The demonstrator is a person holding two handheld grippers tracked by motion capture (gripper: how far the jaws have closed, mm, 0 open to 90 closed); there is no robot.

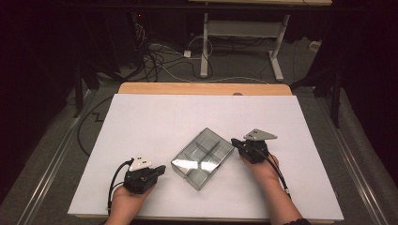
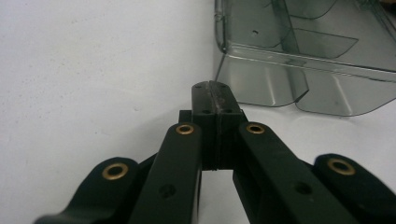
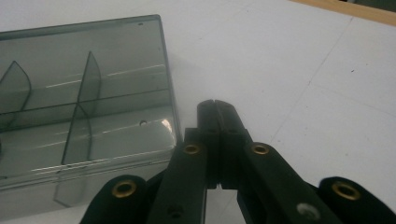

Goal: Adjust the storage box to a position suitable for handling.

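A clear smoky plastic compartment box (image 1: 202, 157) with a closed lid lies at an angle in the middle of the white sheet (image 1: 155, 117). My left gripper (image 1: 162, 168) sits just to the left of the box's near corner, jaws pressed together with nothing between them. In the left gripper view its tips (image 2: 213, 88) stop a little short of the box (image 2: 299, 60). My right gripper (image 1: 233, 141) is at the box's right corner, also shut and empty. The right gripper view has its tips (image 3: 215, 105) right beside the box's edge (image 3: 88, 102).
The white sheet covers a wooden table whose far edge (image 1: 202, 88) shows as a tan strip. Beyond it, on the floor, are cables (image 1: 155, 56) and the legs of another table (image 1: 205, 51). Bare sheet surrounds the box on all sides.
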